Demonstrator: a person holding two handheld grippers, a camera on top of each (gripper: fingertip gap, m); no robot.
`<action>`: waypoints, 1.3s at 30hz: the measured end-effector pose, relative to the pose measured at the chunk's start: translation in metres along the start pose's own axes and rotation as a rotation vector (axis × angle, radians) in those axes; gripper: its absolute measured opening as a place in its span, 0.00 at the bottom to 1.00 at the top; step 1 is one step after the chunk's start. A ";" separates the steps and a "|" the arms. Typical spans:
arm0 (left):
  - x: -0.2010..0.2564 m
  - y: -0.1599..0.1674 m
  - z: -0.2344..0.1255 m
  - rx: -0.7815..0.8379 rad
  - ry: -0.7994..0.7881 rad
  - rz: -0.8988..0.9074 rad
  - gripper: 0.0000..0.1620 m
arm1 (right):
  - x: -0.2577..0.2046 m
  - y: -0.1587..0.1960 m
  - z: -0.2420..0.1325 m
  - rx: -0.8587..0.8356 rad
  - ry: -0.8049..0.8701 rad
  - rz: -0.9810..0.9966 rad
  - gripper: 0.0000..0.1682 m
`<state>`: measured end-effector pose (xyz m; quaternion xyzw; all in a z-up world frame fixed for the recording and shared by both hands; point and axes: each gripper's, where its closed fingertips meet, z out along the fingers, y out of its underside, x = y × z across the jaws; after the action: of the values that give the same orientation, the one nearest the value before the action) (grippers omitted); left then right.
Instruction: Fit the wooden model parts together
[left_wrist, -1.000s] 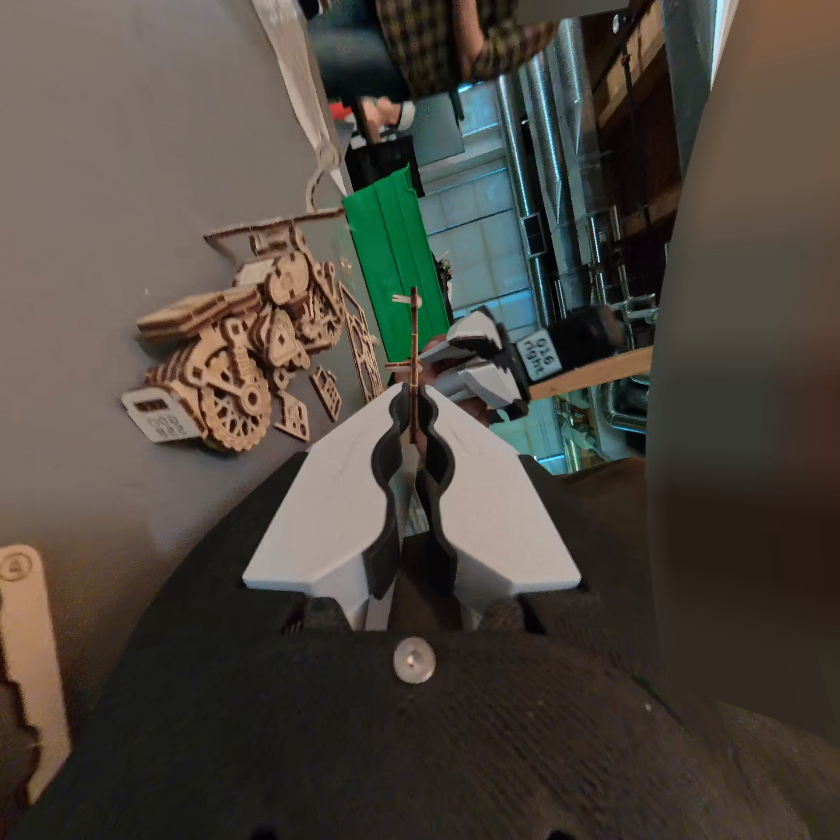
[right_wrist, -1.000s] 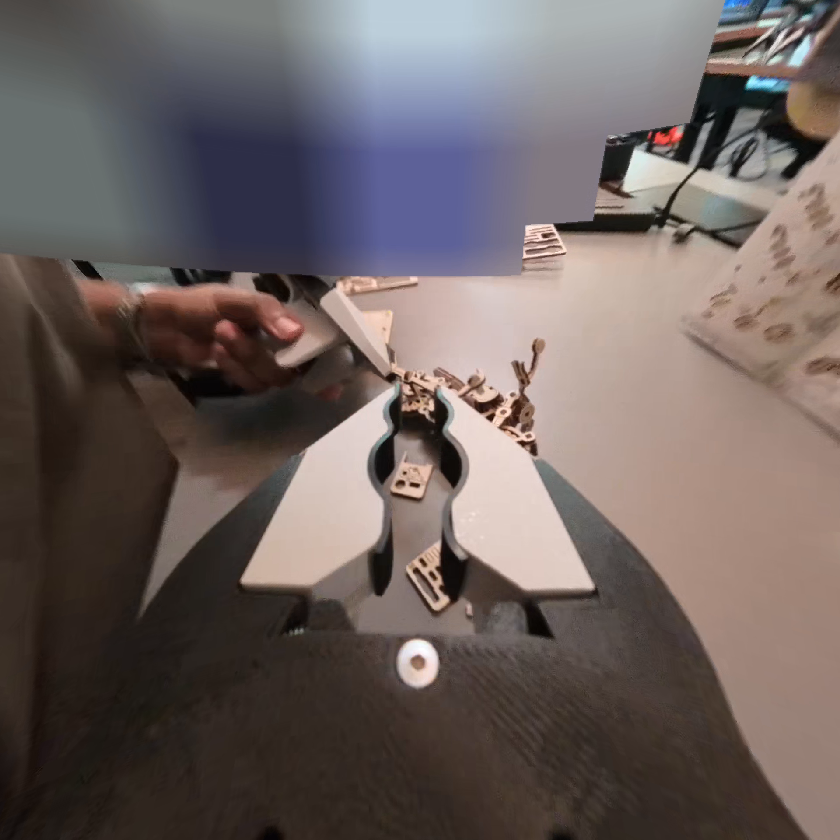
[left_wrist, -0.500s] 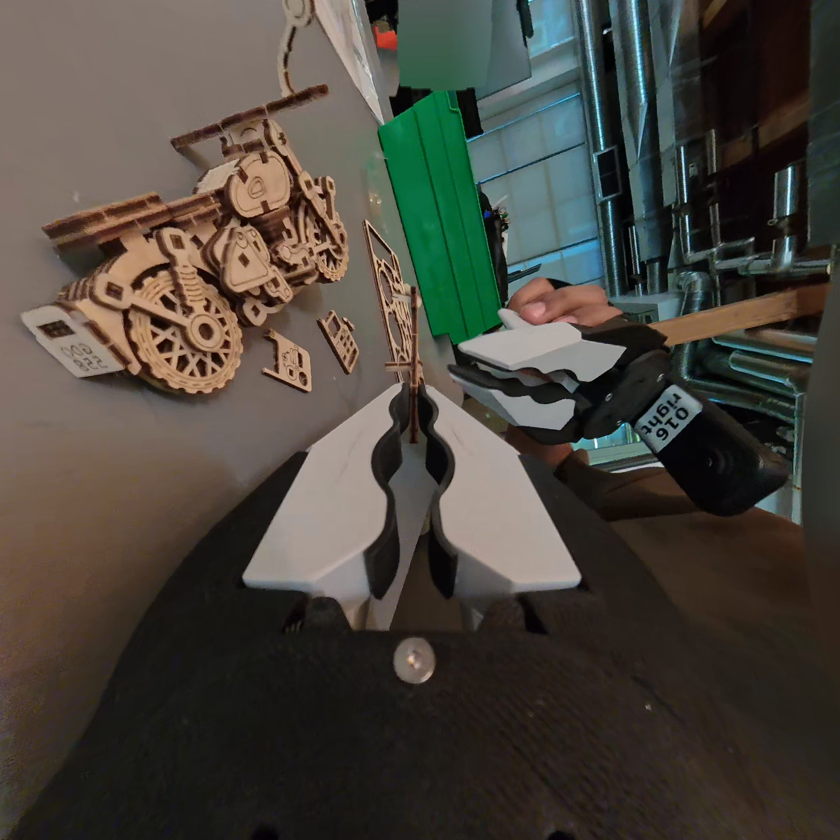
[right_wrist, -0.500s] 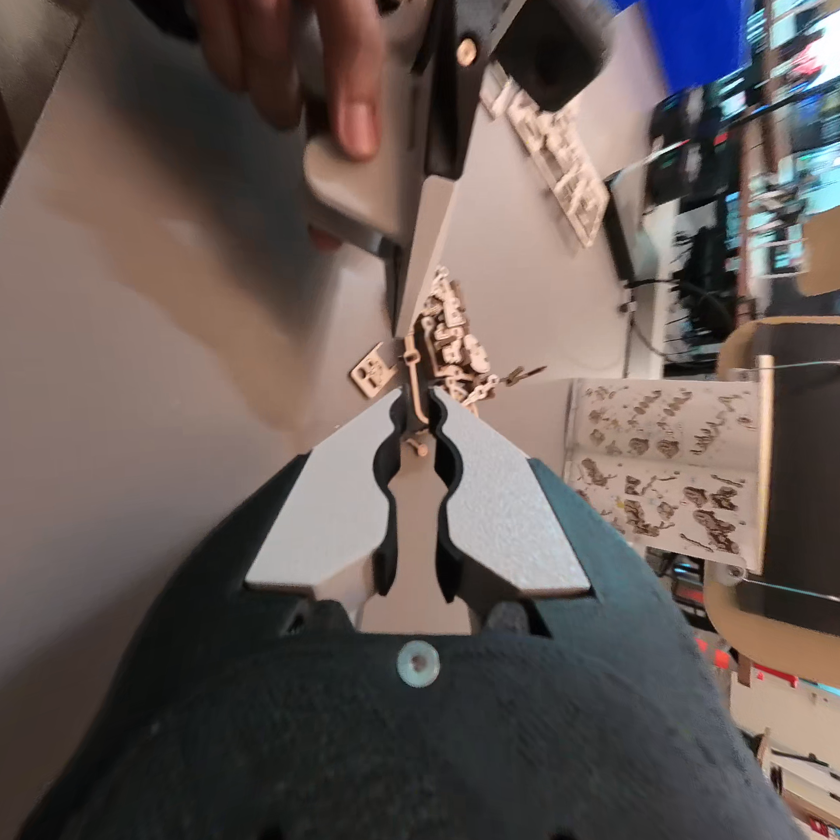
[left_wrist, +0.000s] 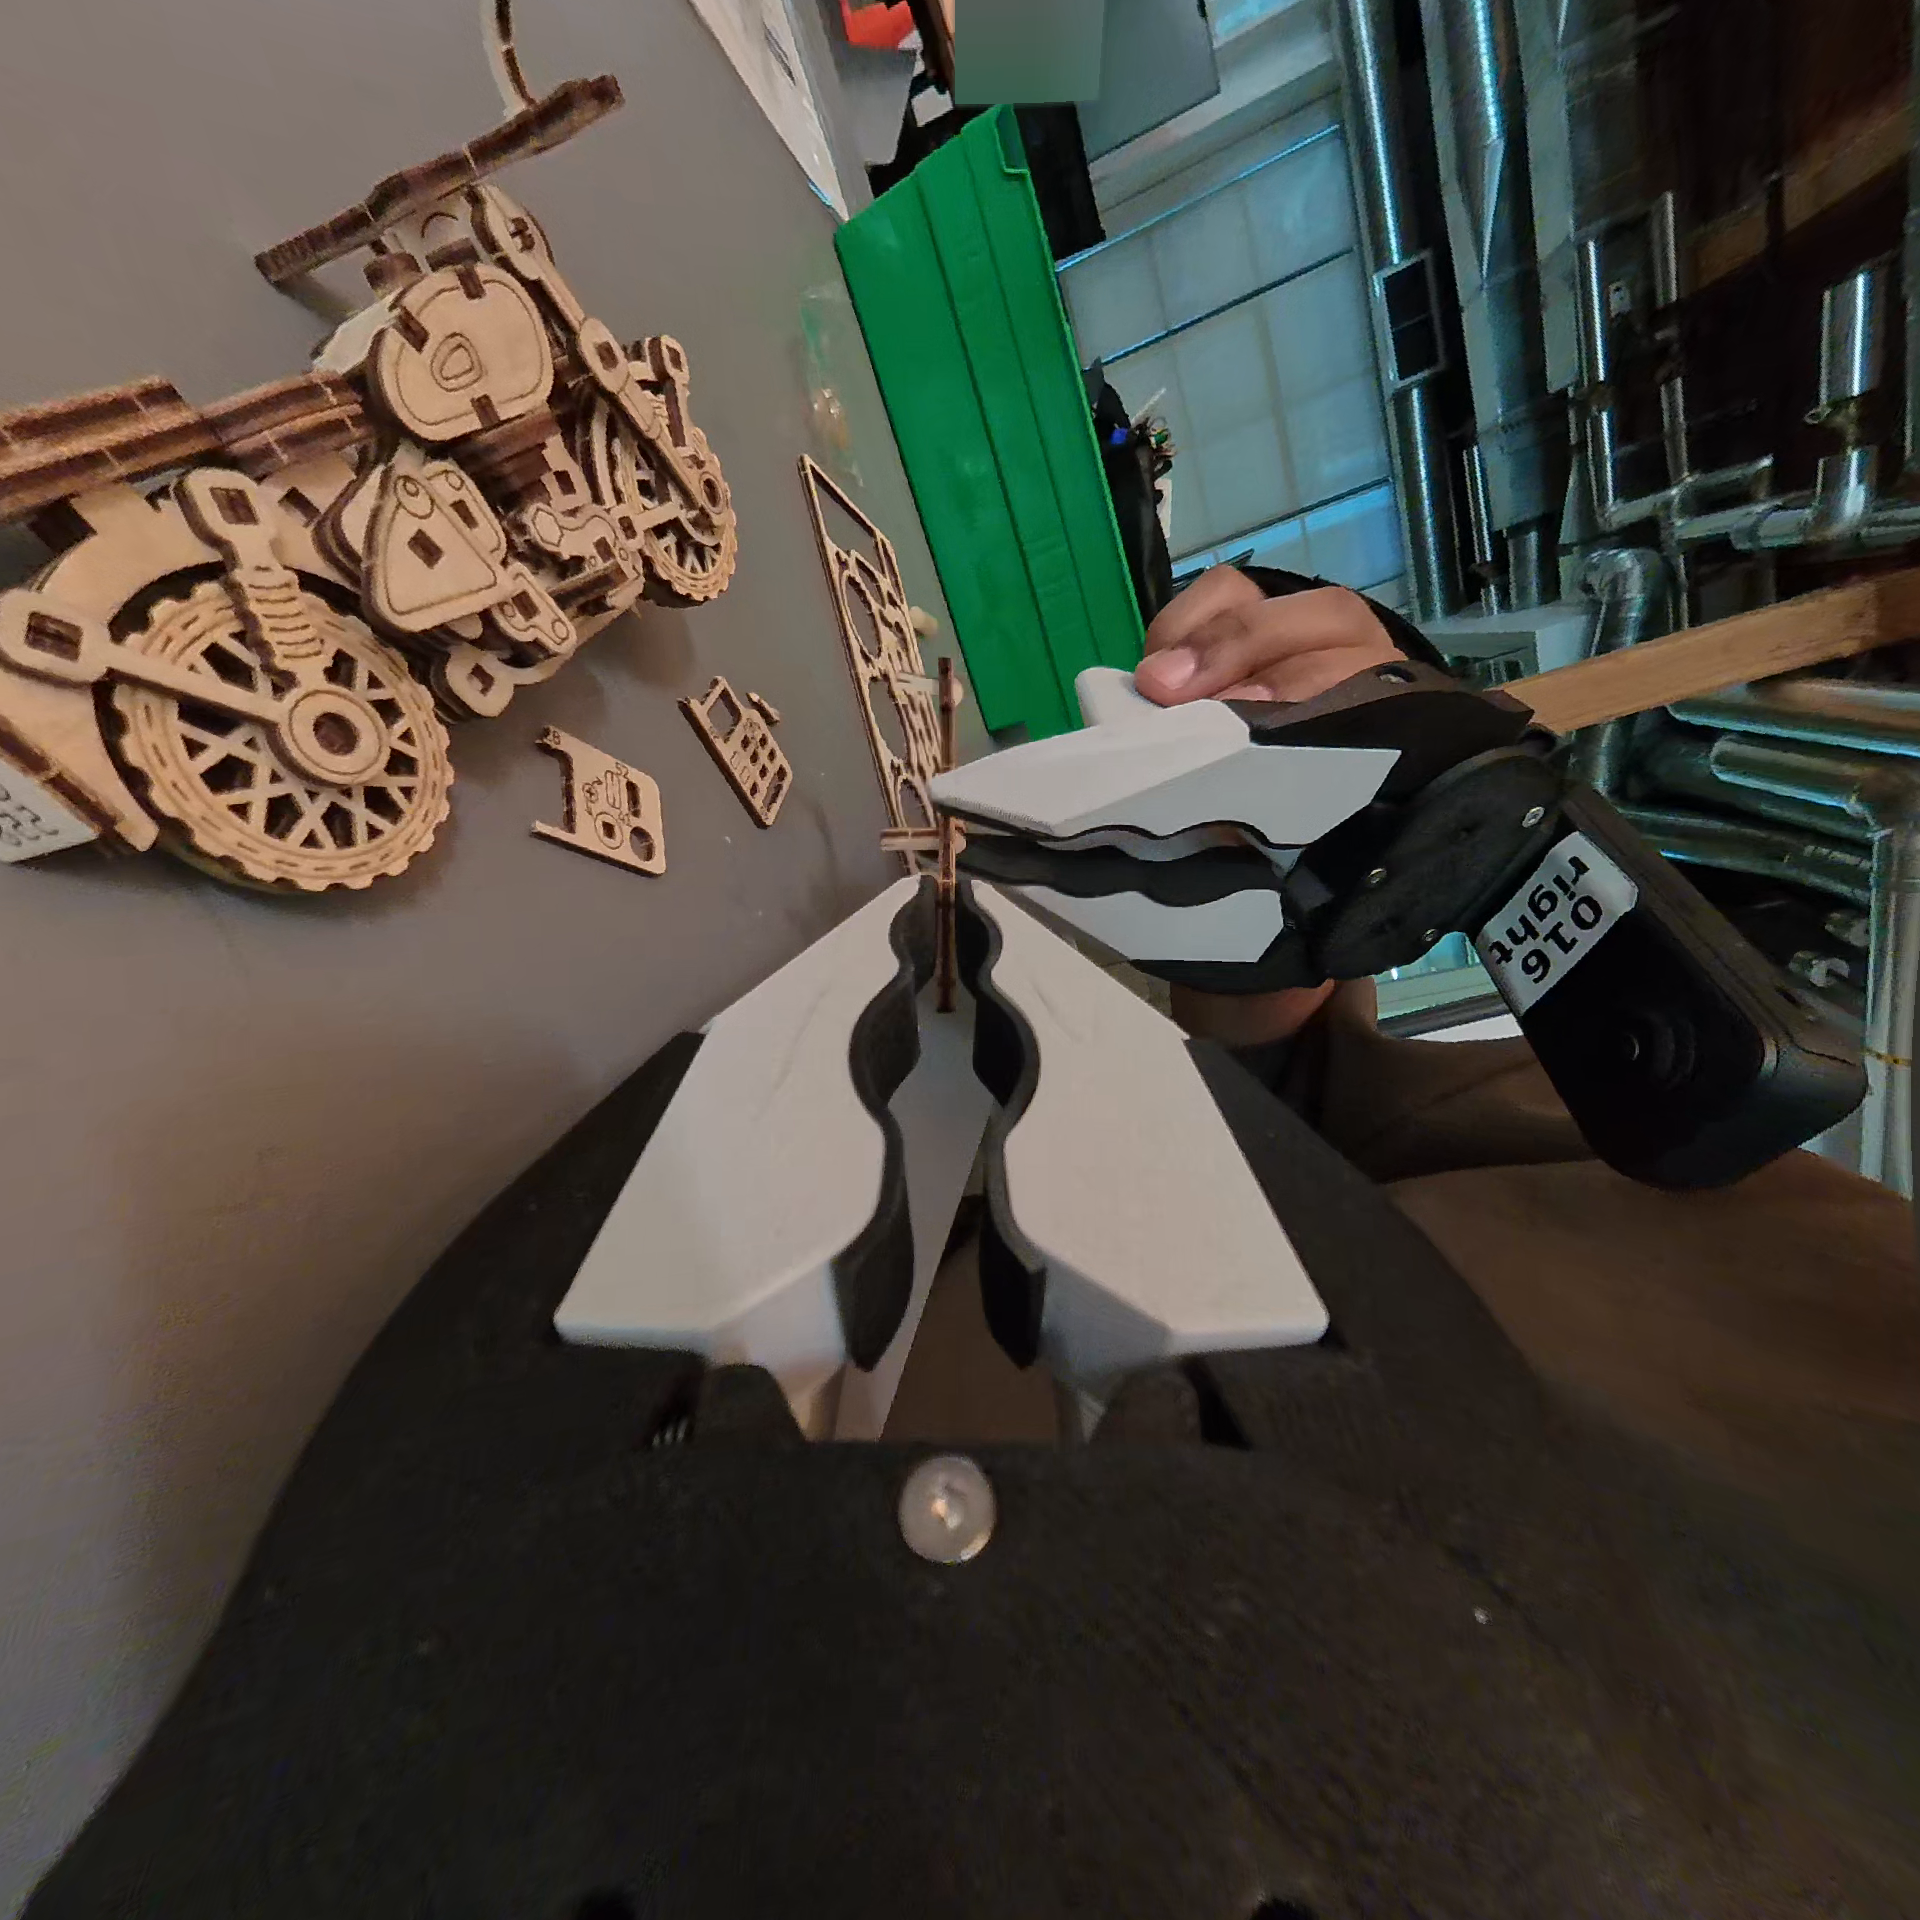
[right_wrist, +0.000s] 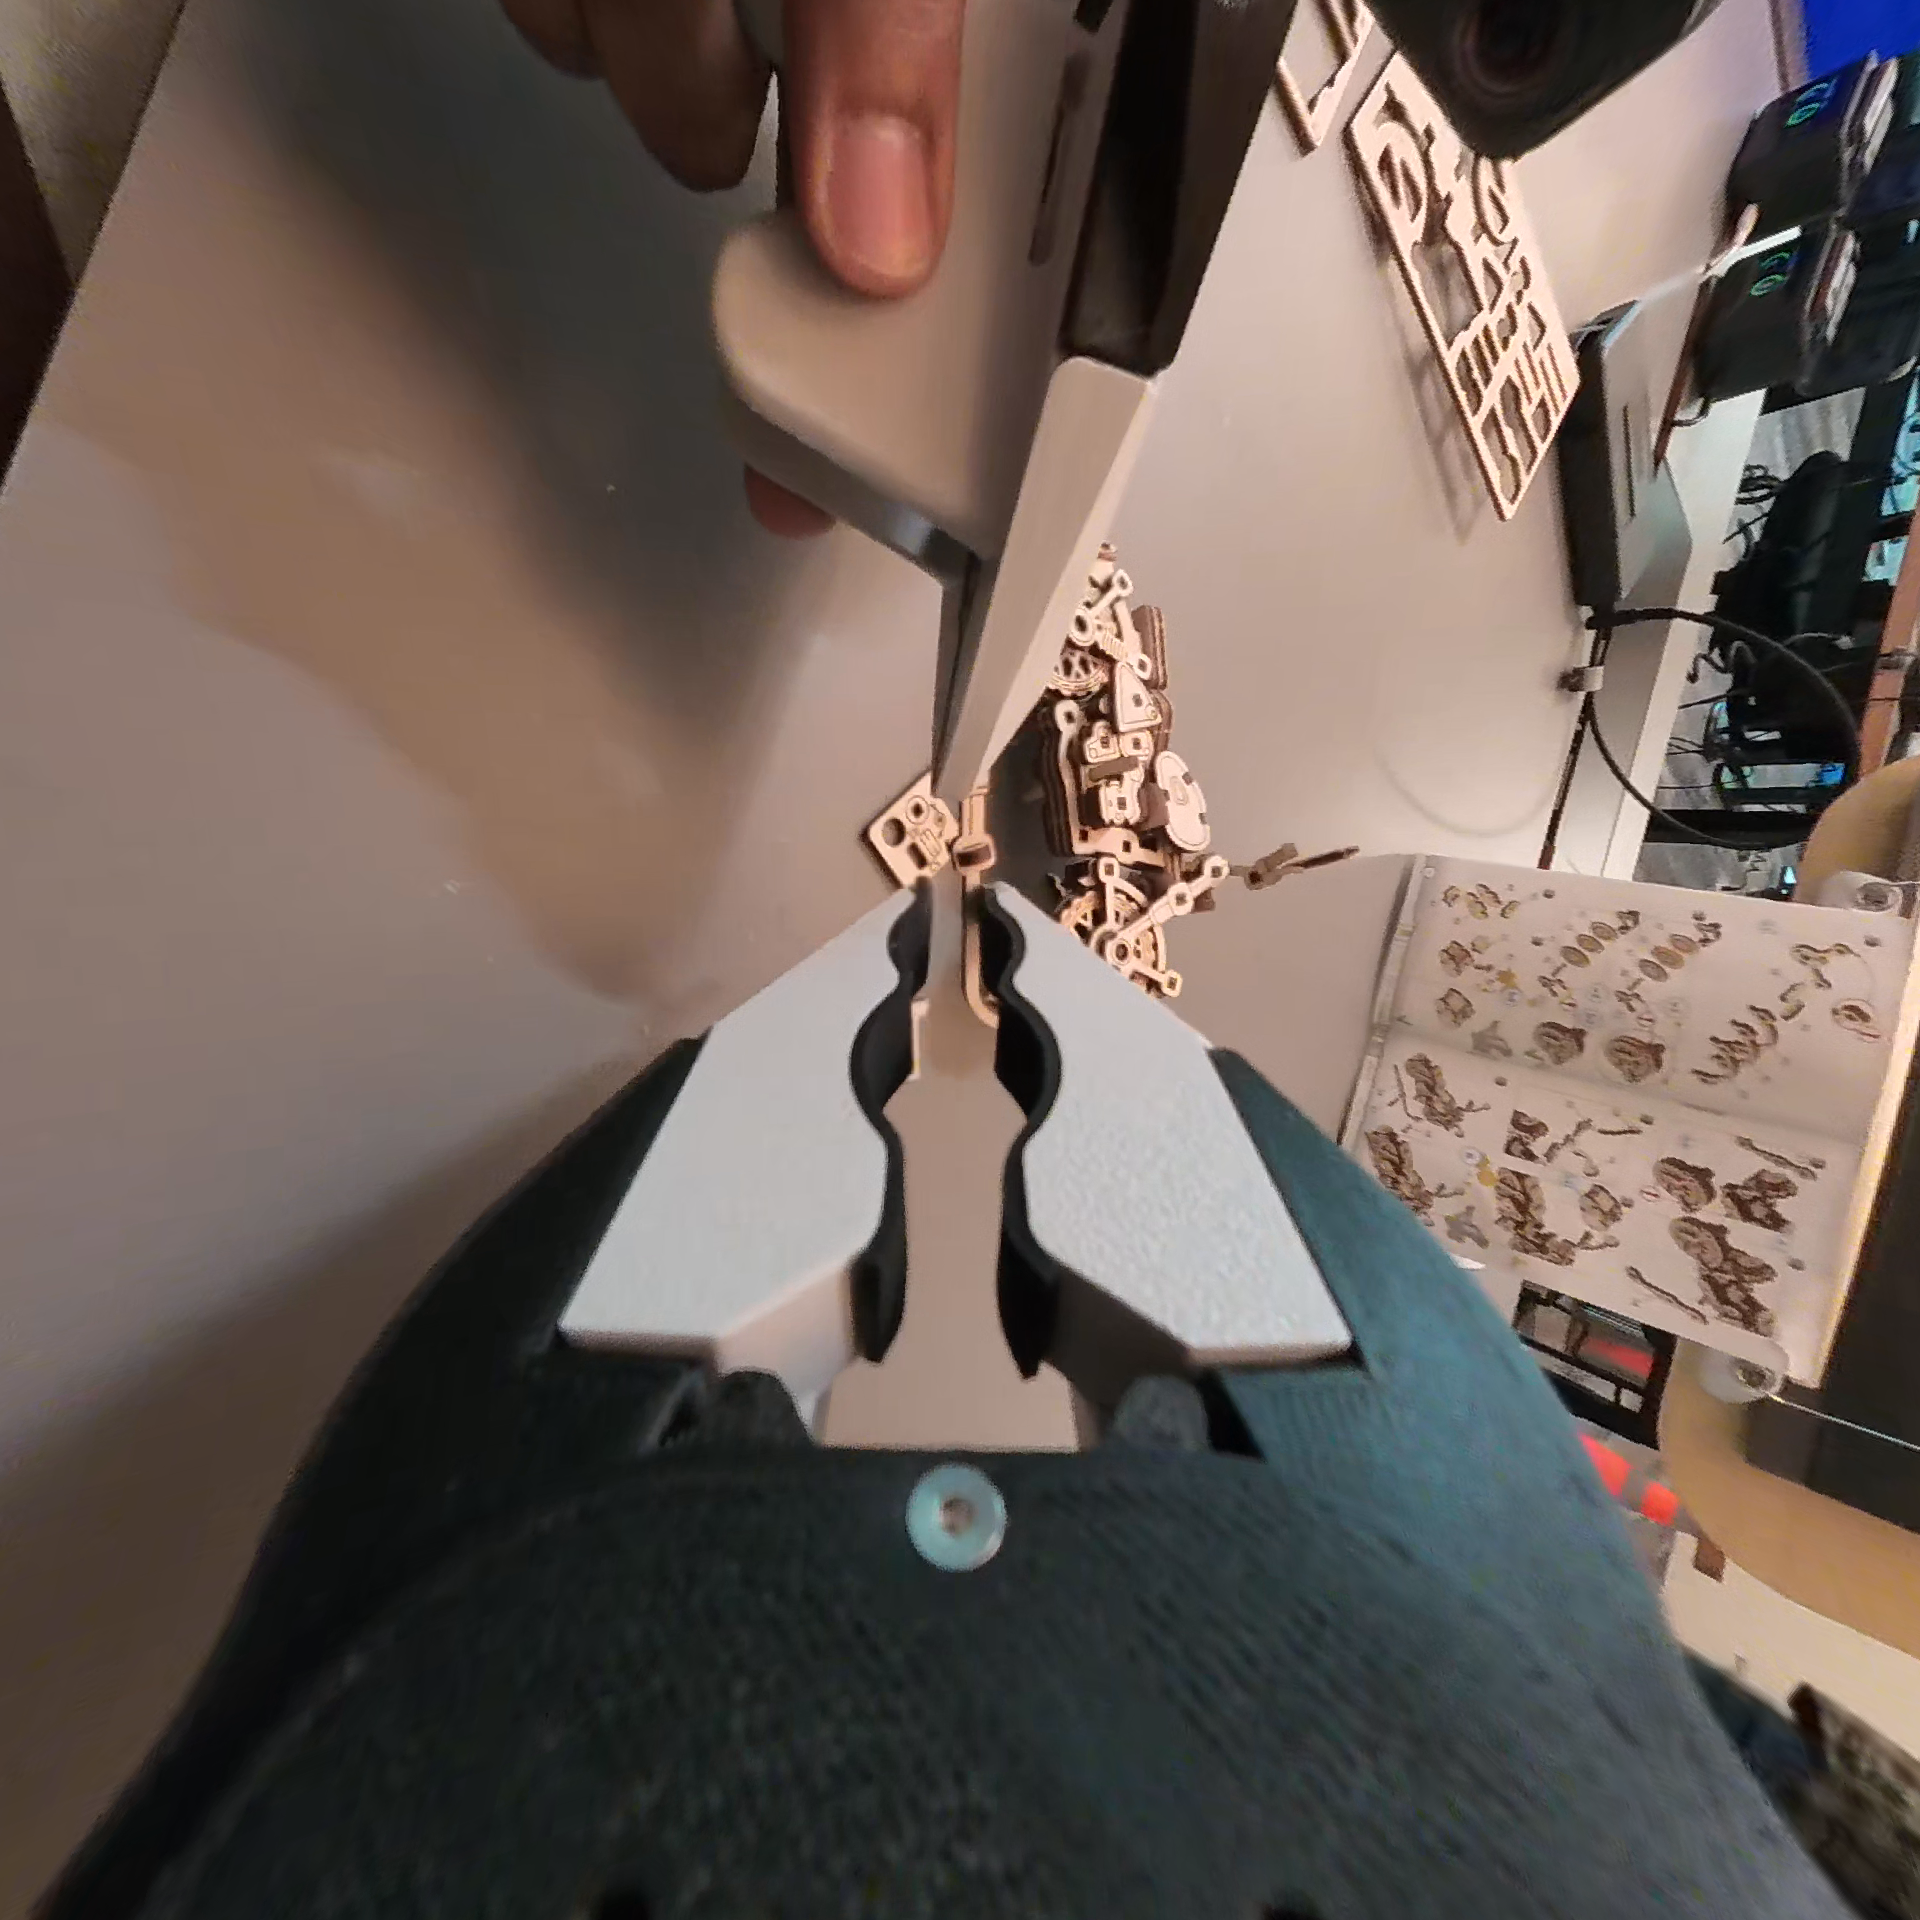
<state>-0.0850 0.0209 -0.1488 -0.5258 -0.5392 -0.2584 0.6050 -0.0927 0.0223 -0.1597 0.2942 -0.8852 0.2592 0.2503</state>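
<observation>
My left gripper (left_wrist: 940, 914) is shut on a thin wooden strip (left_wrist: 943, 748), seen edge-on, which sticks out past its tips and carries small cross pegs. My right gripper (left_wrist: 951, 823) comes in from the right, held by a hand, and its nearly closed tips meet the strip at the lower peg. In the right wrist view my right gripper (right_wrist: 954, 904) pinches a small wooden part (right_wrist: 977, 935). The left gripper (right_wrist: 951, 790) reaches down from above, with a flat wooden piece (right_wrist: 909, 836) at its tip. The partly built wooden motorcycle (left_wrist: 416, 540) lies on the grey table (left_wrist: 260, 1091).
Two loose flat parts (left_wrist: 608, 805) (left_wrist: 743, 743) lie beside the motorcycle. A cut-out parts sheet (left_wrist: 878, 623) and a green bin (left_wrist: 987, 416) are behind them. In the right wrist view an instruction sheet (right_wrist: 1558, 1122) stands at the right and another parts sheet (right_wrist: 1455, 260) lies farther off. My left and right fingertips are right by each other. Both grippers' tips are roughly 6 centimeters from the flat wooden piece (right_wrist: 909, 836). Look for it in the left wrist view (left_wrist: 630, 832) too. From either gripper's tips it is about 9 centimeters to the partly built wooden motorcycle (left_wrist: 416, 540). The right camera catches it too, in the right wrist view (right_wrist: 1144, 710).
My right gripper left the table, turned and came in to the strip held by my left gripper, its jaws narrowing on a small wooden part. My left gripper stayed shut on the strip.
</observation>
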 end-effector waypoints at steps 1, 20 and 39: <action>0.000 0.000 0.000 0.000 -0.002 0.001 0.00 | 0.000 0.000 0.001 0.000 0.002 0.000 0.04; -0.030 -0.055 -0.054 0.117 -0.377 0.410 0.37 | 0.024 0.015 -0.010 0.060 0.077 0.095 0.01; -0.022 -0.060 -0.066 0.135 -0.405 0.694 0.26 | 0.046 -0.009 0.039 -0.099 -0.351 0.090 0.01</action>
<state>-0.1186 -0.0640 -0.1392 -0.6761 -0.4538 0.1059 0.5708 -0.1303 -0.0256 -0.1589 0.2823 -0.9392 0.1712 0.0944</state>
